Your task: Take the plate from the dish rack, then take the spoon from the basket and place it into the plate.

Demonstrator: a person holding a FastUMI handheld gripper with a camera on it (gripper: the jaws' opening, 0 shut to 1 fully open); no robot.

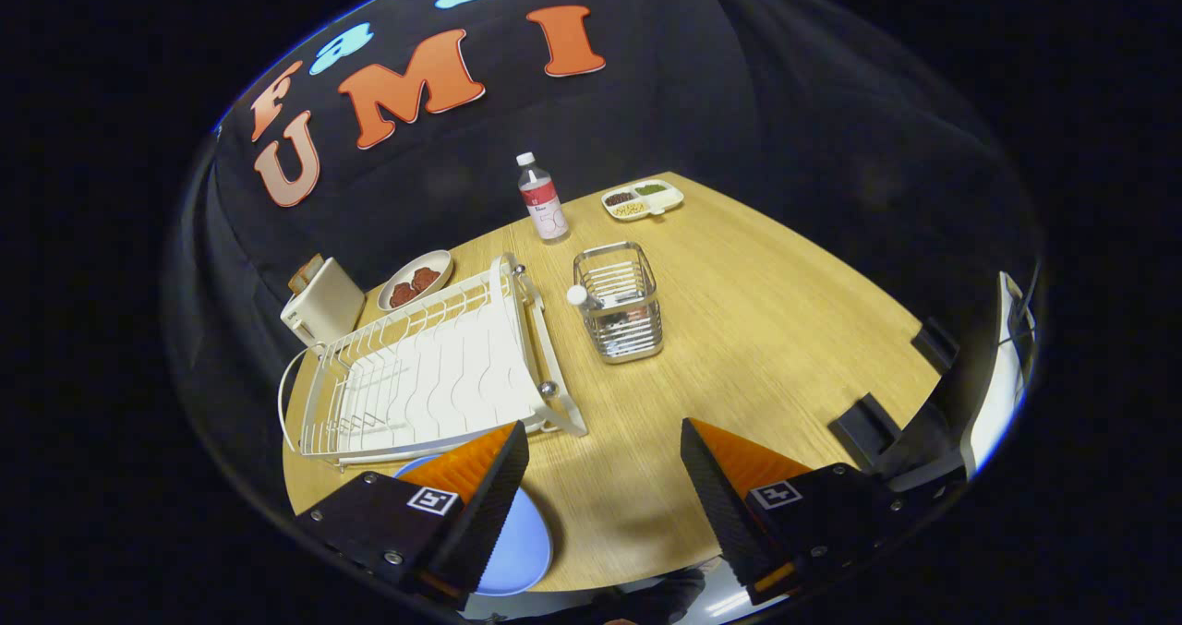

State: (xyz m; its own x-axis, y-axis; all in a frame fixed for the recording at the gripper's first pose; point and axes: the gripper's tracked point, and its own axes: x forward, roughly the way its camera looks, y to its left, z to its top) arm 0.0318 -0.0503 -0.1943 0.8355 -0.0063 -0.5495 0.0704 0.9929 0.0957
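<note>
A white wire dish rack [434, 376] stands on the wooden table [766, 330], and no dish is in it. A light blue plate [522, 542] lies flat on the table just in front of the rack, partly hidden under my left finger. Beyond my fingers stands a metal wire basket [621, 304] with a spoon [582, 297] in it, its white round end leaning over the basket's left rim. My gripper [605, 440] hovers above the table's near edge, open, with nothing between its fingers.
A clear bottle with a red label [542, 198] stands behind the basket. A divided tray of food [643, 199] sits at the far edge. A small dish of dark red food [416, 280] and a white toaster [321, 305] lie behind the rack. Dark clamps [863, 422] sit at the right edge.
</note>
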